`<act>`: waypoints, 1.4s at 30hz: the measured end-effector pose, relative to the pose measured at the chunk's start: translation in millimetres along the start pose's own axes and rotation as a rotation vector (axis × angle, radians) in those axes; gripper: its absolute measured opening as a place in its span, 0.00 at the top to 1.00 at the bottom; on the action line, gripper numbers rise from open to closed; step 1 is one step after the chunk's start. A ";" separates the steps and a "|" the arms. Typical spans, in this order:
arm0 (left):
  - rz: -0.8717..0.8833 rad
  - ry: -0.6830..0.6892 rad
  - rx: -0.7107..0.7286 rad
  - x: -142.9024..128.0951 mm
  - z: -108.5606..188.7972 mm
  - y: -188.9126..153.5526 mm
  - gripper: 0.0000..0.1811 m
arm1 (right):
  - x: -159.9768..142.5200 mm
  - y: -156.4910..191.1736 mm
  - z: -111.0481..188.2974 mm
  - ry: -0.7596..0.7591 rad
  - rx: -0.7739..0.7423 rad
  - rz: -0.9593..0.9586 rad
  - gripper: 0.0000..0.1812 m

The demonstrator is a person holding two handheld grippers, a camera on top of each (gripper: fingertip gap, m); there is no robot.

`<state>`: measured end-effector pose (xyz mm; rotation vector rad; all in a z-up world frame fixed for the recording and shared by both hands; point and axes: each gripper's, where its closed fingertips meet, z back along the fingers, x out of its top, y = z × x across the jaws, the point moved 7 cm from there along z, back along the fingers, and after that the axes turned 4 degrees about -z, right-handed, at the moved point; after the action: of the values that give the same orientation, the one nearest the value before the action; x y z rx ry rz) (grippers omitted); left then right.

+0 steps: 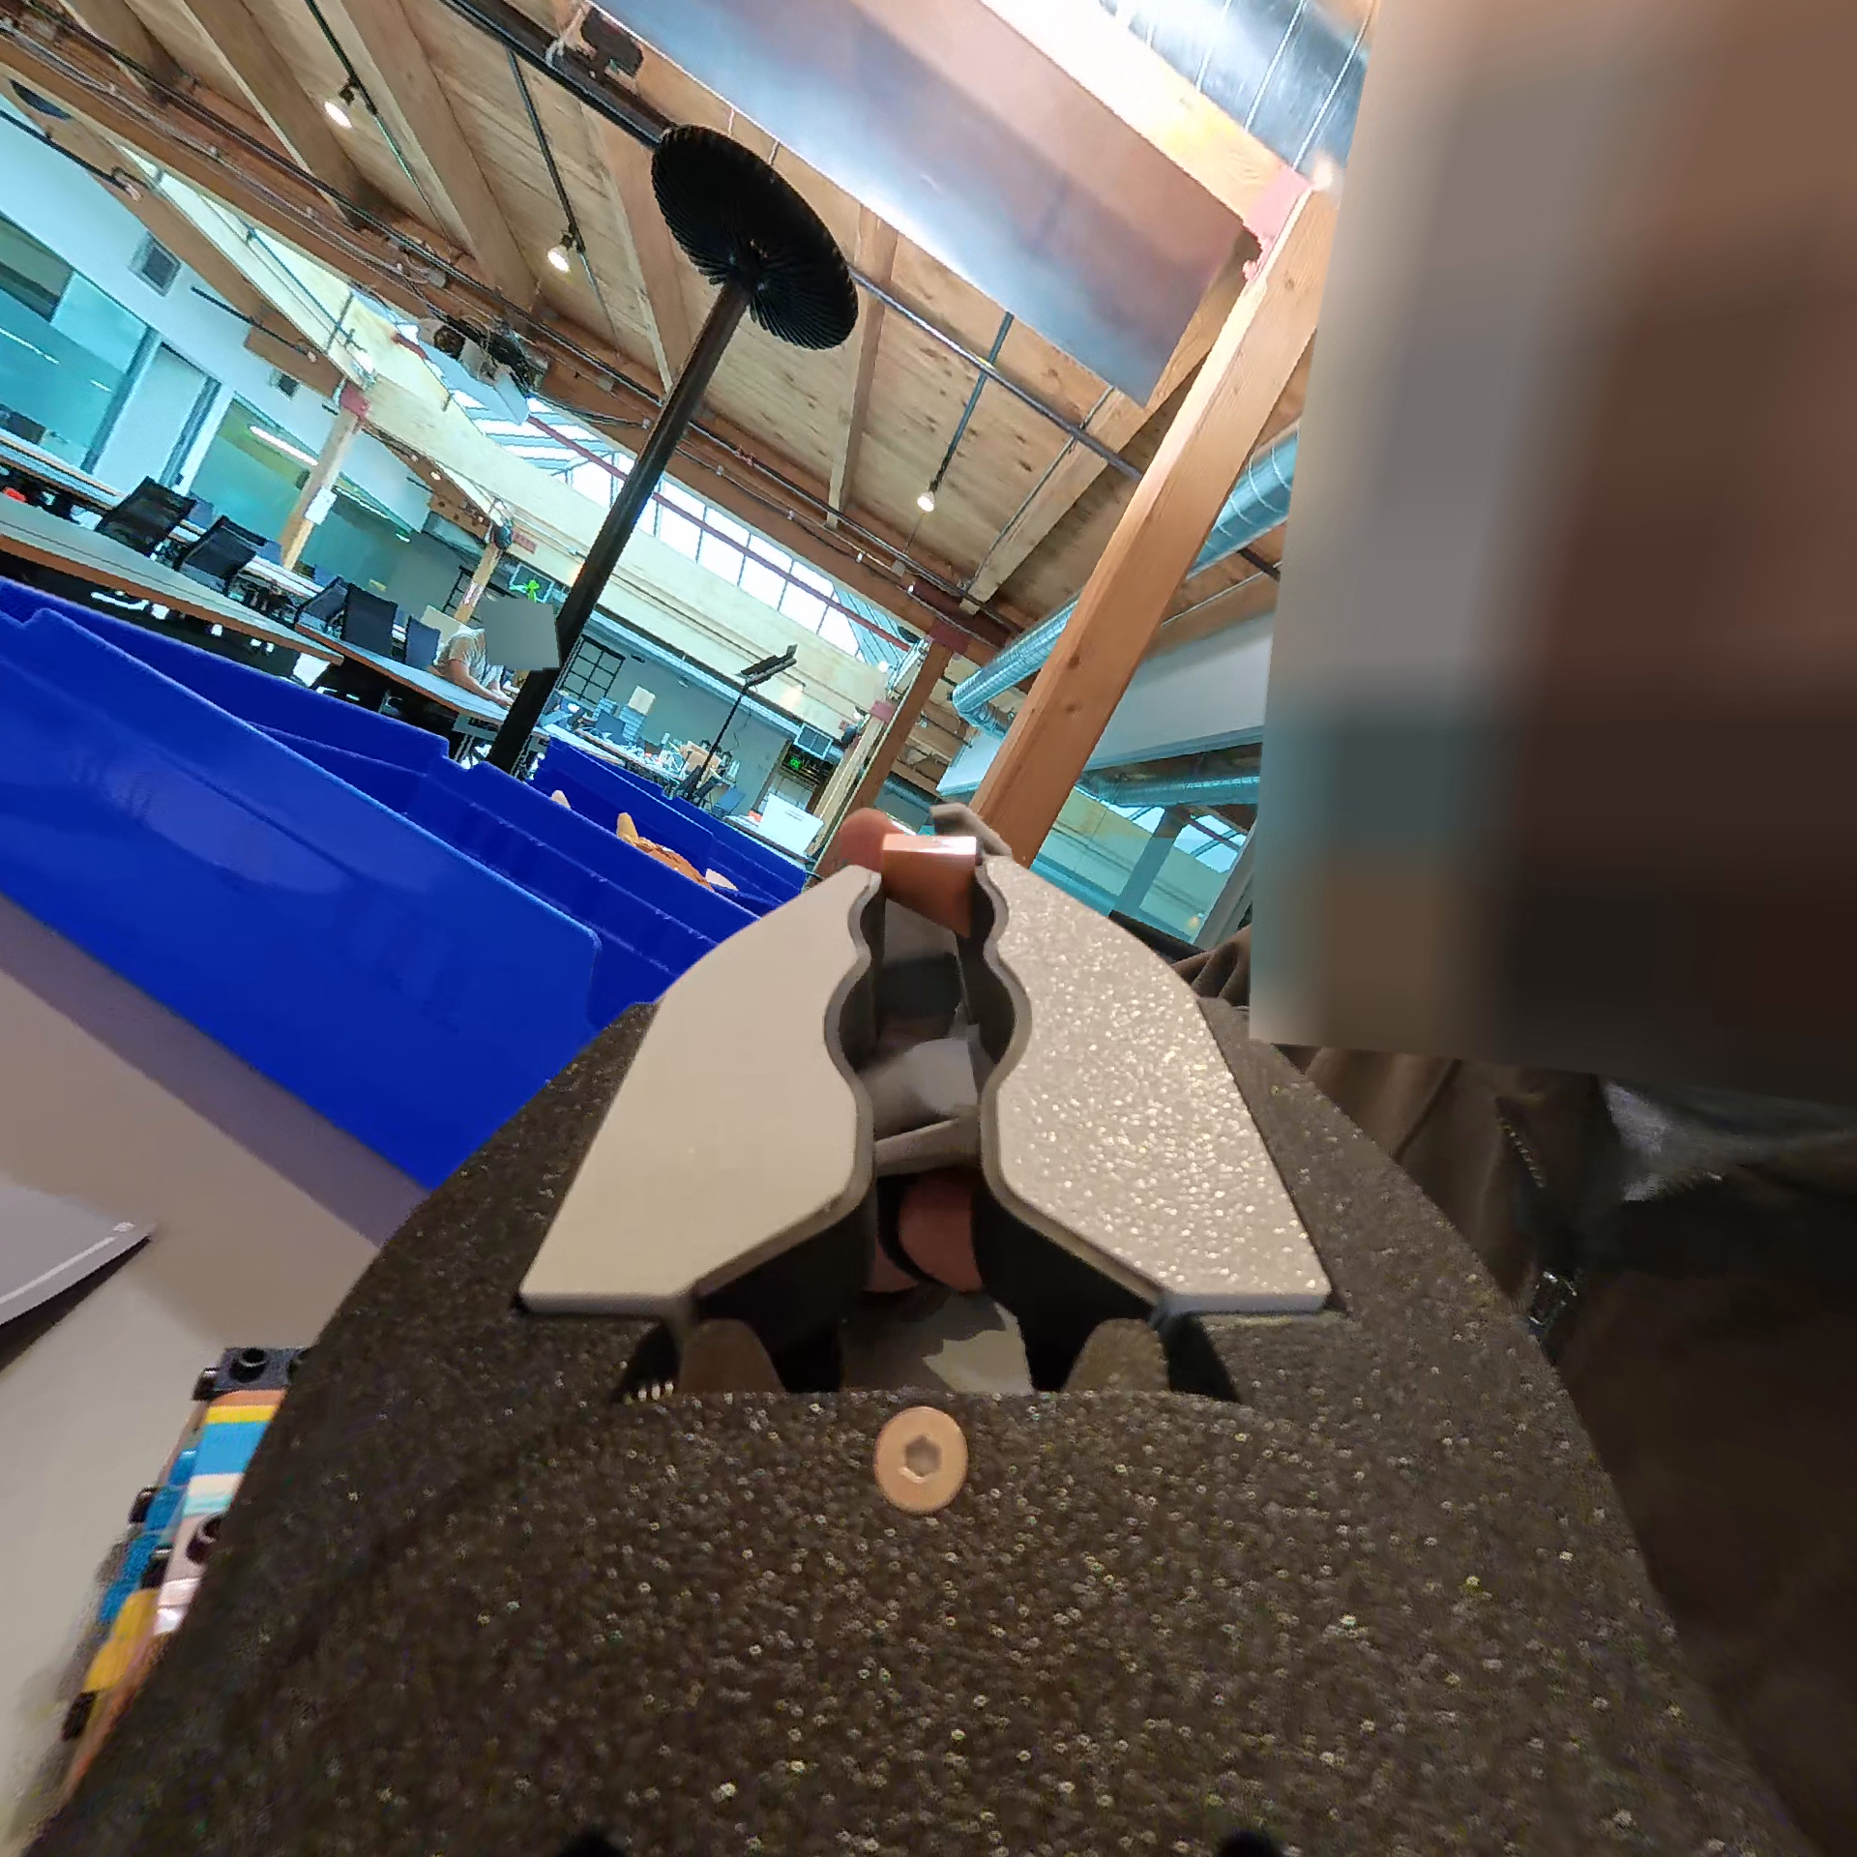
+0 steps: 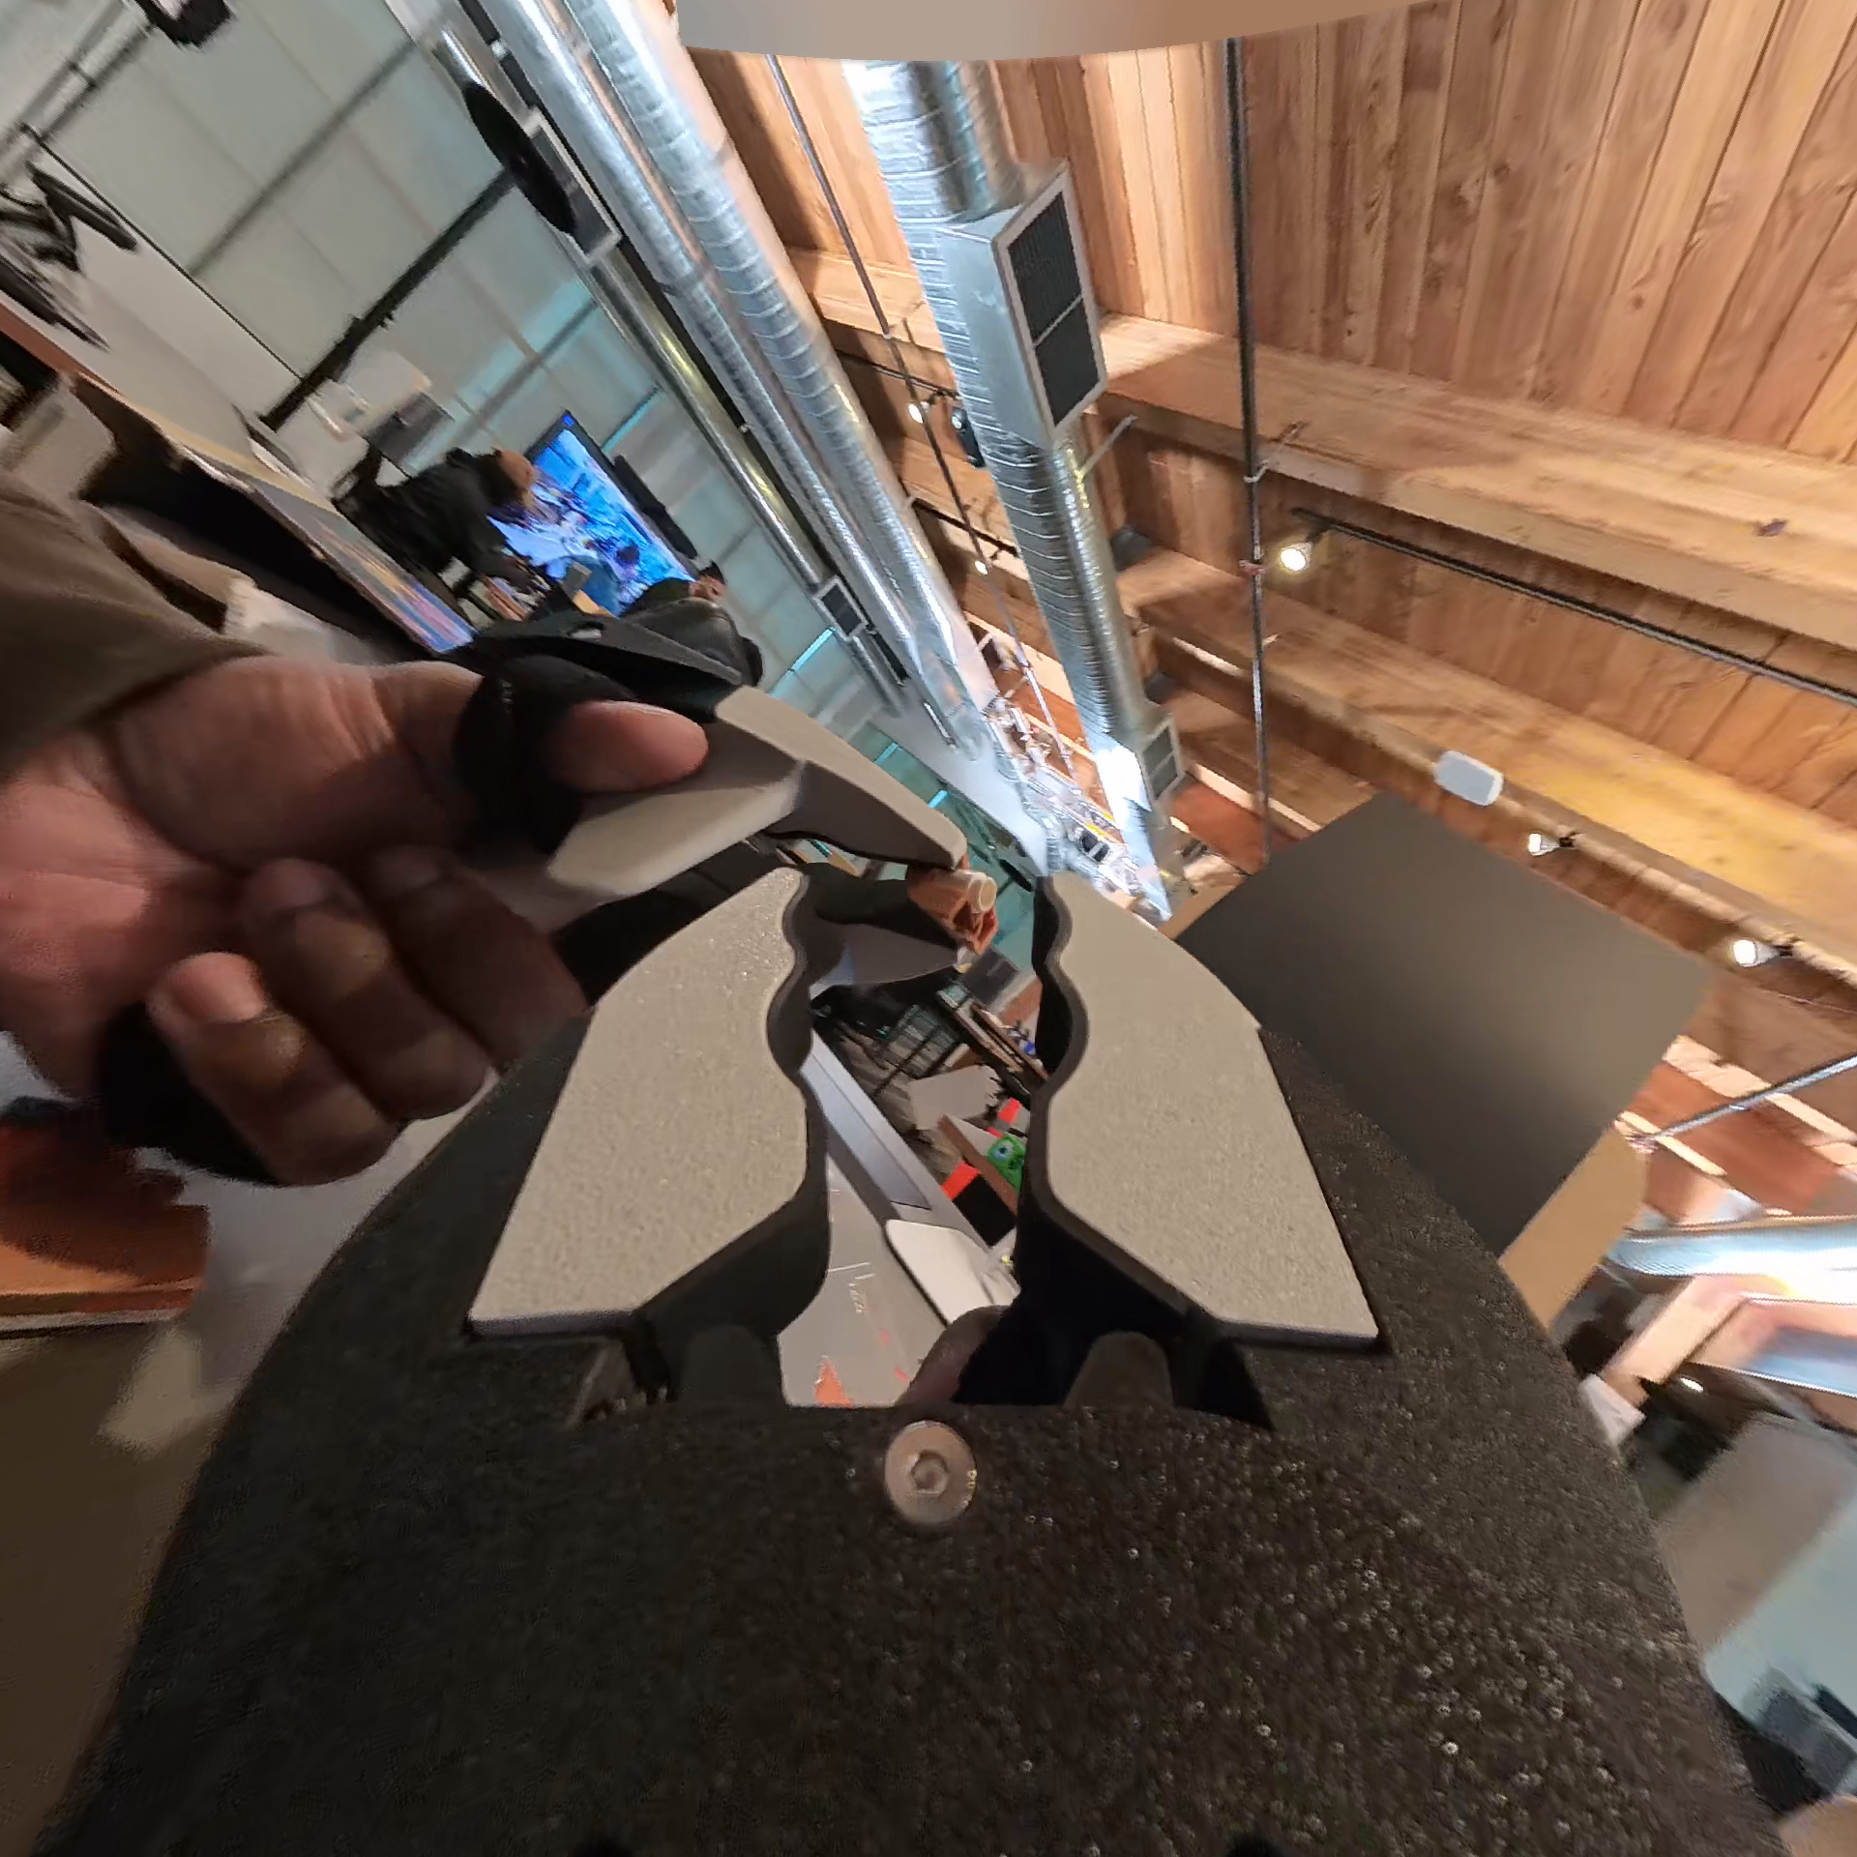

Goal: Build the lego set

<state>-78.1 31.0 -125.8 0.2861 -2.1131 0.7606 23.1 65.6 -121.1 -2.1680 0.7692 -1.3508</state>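
My left gripper (image 1: 930, 876) is shut on a small brown lego piece (image 1: 924, 899) at its fingertips and is raised off the table, tilted up. In the right wrist view a hand (image 2: 251, 854) brings the left gripper (image 2: 940, 866) in from the left, and the brown piece (image 2: 955, 904) sits between the tips of my right gripper (image 2: 924, 889). My right gripper is open and its fingers (image 2: 1125, 1085) stand apart from the piece. A multicoloured lego build (image 1: 171, 1507) shows at the lower left, partly hidden by the left gripper's body.
Blue plastic bins (image 1: 251, 904) stand in a row on the grey table (image 1: 100, 1156) to the left. A grey sheet (image 1: 50, 1246) lies at the table's left edge. A person's brown jacket (image 1: 1658, 1357) is close on the right.
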 end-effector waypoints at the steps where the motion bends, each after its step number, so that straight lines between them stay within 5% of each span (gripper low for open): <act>1: 0.003 -0.001 0.000 -1.0 -0.7 -0.3 0.91 | 0.0 -0.3 -0.4 0.003 -0.006 0.006 0.78; 17: 0.046 -0.058 0.021 -11.1 -6.2 -3.6 0.91 | -1.8 -4.2 -2.3 0.022 -0.044 0.029 0.91; 42: 0.031 -0.038 0.036 -5.5 -6.2 -5.3 0.90 | -2.0 -16.9 -2.9 0.021 0.012 -0.146 0.91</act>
<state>-68.3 30.2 -125.1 0.2899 -2.1454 0.8185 23.4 79.1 -110.2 -2.2406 0.6188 -1.4473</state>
